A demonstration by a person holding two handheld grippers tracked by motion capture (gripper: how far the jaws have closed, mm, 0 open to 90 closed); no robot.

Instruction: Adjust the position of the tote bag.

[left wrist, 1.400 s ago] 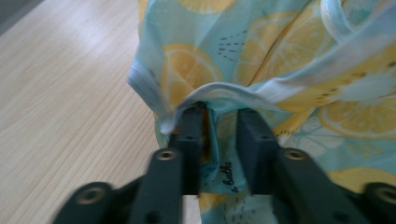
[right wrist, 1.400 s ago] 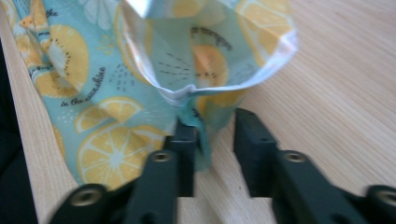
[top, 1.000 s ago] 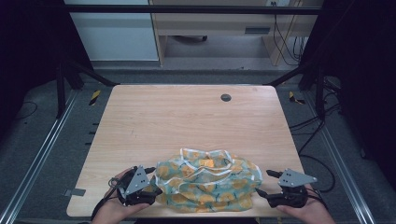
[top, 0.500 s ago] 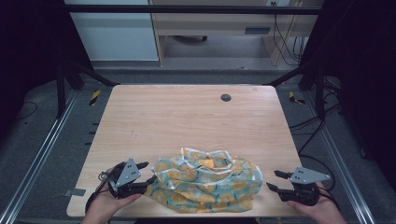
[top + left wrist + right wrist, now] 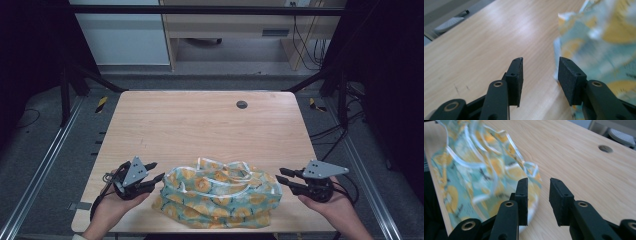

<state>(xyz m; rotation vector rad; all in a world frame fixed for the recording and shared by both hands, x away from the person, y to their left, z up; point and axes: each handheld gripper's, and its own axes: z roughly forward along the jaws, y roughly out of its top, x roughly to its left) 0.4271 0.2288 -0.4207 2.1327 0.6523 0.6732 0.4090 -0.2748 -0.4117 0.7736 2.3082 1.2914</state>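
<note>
A crumpled teal cloth with an orange fruit print and white trim [image 5: 220, 192] lies bunched near the table's front edge. My left gripper [image 5: 153, 171] sits just off its left side, open, with bare wood between its fingers; the cloth's edge [image 5: 599, 42] lies beside its right finger. At the cloth's right side my right gripper [image 5: 280, 175] is open too, nothing between its fingers, and the cloth [image 5: 481, 175] spreads to the left of them.
The wooden table [image 5: 200, 125] stretches bare beyond the cloth, with a round cable hole [image 5: 242, 104] near its far edge. Metal frame rails run along both sides. Cables hang off the right, and a desk stands behind.
Both grippers have drawn outward, away from the cloth's sides, and stand apart from it. The cloth has stayed in place.
</note>
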